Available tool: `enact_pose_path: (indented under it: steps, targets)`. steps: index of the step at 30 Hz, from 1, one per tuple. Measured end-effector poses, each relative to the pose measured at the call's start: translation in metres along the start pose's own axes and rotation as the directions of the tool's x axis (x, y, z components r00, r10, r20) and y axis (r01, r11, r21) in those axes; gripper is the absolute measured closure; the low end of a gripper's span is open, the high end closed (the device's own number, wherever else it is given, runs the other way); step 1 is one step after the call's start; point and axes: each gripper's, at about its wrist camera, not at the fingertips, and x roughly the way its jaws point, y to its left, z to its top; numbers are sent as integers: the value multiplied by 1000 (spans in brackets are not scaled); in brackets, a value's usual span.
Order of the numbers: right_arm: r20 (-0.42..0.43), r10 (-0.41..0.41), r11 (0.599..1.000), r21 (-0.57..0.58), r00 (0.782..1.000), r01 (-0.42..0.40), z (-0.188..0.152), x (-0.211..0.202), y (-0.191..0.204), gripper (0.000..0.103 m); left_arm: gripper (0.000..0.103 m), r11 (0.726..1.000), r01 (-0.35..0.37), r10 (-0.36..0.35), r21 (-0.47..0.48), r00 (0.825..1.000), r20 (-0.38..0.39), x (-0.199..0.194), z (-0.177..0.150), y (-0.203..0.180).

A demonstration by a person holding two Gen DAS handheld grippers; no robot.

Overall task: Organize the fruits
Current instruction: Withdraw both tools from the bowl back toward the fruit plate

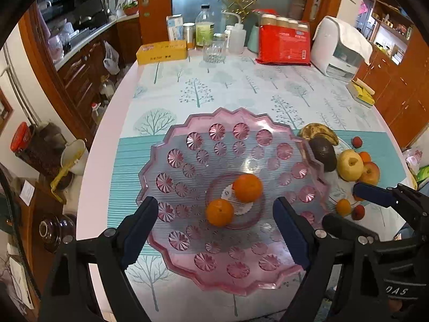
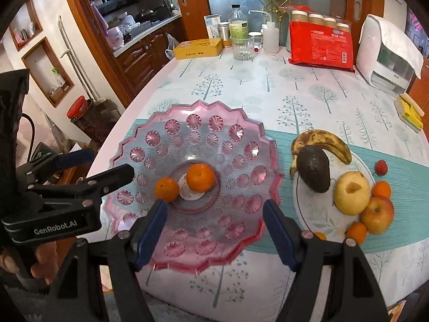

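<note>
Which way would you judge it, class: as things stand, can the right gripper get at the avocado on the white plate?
Probably yes. The right gripper is open and empty, and the avocado lies on top at the white plate edge nearest it. The banana sits behind, the pear beside.

Our right claw (image 2: 214, 230) hangs open and empty above the near rim of the pink dish (image 2: 241, 145). Just ahead of its left finger sit two oranges (image 2: 200, 177) in the dish's centre, touching. Off to the claw's right a white plate (image 2: 316, 214) holds a banana (image 2: 321, 141), avocado (image 2: 313, 169), pear (image 2: 351, 194), apple (image 2: 376, 214) and small oranges. At far left we see the left claw (image 2: 93, 166), also open.
</note>
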Motion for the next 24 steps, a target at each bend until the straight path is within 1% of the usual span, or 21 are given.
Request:
enact_pose_path:
  steps: [2,5,8,12,15,18,20,22,24]
  targets:
    - [15,-23,1000,-22,1000,23,-3,-7,3,29,17,1000,3,-3,6,1000,19,-9,-1,-6]
    - [33,-14,999,-45,999,16,-9,-21,1,29,17,1000,10,-10,7,999,42,-18,1,-15]
    - [48,-23,999,-27,999,24,-13,-31,-11,29,17,999,34,-35,6,999,41,-21,5,-27]
    - [71,-48,998,33,996,46,-22,-46,-38,29,17,998,52,-53,42,998,32,-20,11,-56]
    - [99,-61,997,52,993,56,-27,-56,-59,29,17,998,27,-30,59,999,39,-20,13,-77]
    - [133,-77,997,30,988,73,-30,-67,-80,29,17,999,22,-24,49,999,38,-18,15,-100]
    - [139,-74,997,11,988,73,-33,-72,-93,29,17,999,27,-28,38,999,29,-16,16,-119]
    - [145,-59,998,1,988,59,-35,-80,-113,29,17,999,24,-25,43,999,20,-15,16,-142]
    - [155,-59,998,-6,986,60,-35,-88,-137,29,17,999,6,-7,52,1000,17,-13,16,-165]
